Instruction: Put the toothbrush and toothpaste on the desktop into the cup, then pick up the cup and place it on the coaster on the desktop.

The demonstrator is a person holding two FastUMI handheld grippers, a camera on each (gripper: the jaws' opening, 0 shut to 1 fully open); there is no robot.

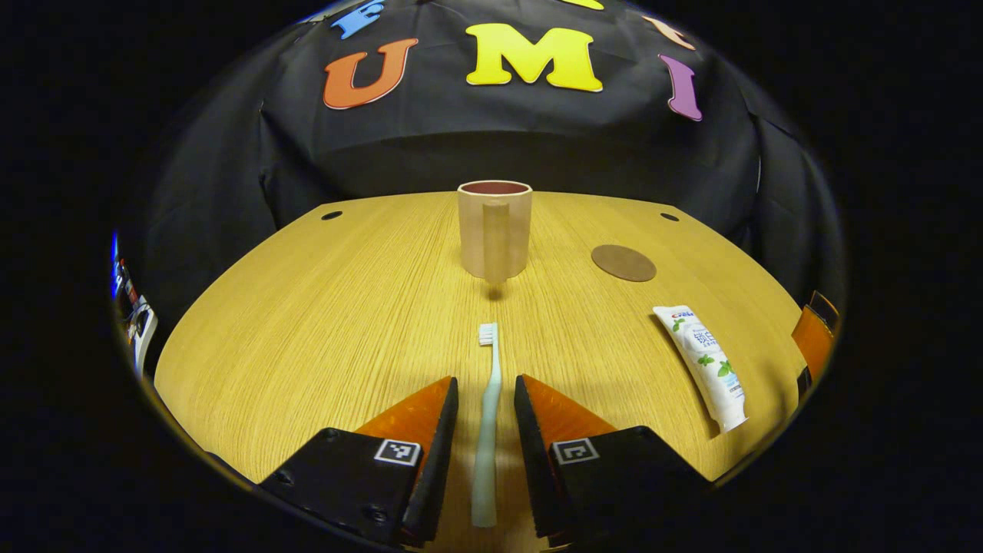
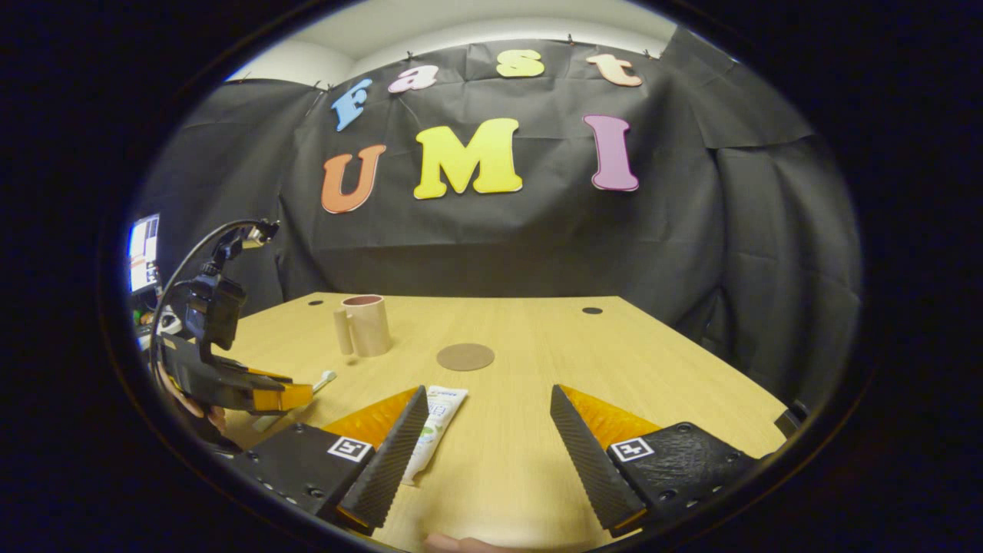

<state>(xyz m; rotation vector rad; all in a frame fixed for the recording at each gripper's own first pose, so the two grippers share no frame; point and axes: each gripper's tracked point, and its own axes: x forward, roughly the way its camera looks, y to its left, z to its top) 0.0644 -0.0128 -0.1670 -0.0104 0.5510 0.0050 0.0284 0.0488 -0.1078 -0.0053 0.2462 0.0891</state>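
Note:
A pale toothbrush (image 1: pixel 488 415) lies flat on the wooden table (image 1: pixel 322 322), bristles pointing away from me. My left gripper (image 1: pixel 486 382) is open and low over the table, one finger on each side of the handle with a small gap to each. The beige cup (image 1: pixel 495 230) stands upright beyond it, handle facing me. The white toothpaste tube (image 1: pixel 703 365) lies to the right, with the round brown coaster (image 1: pixel 623 263) behind it. My right gripper (image 2: pixel 486 393) is open above the table, and the toothpaste tube (image 2: pixel 434 426) lies beside its left finger, partly hidden by it.
In the right gripper view the left gripper (image 2: pixel 261 393), held by a hand (image 2: pixel 192 405), is at the left with the toothbrush head (image 2: pixel 326 378) poking out. The cup (image 2: pixel 367 325) and coaster (image 2: pixel 465 356) sit mid-table. A screen (image 2: pixel 143 253) glows far left.

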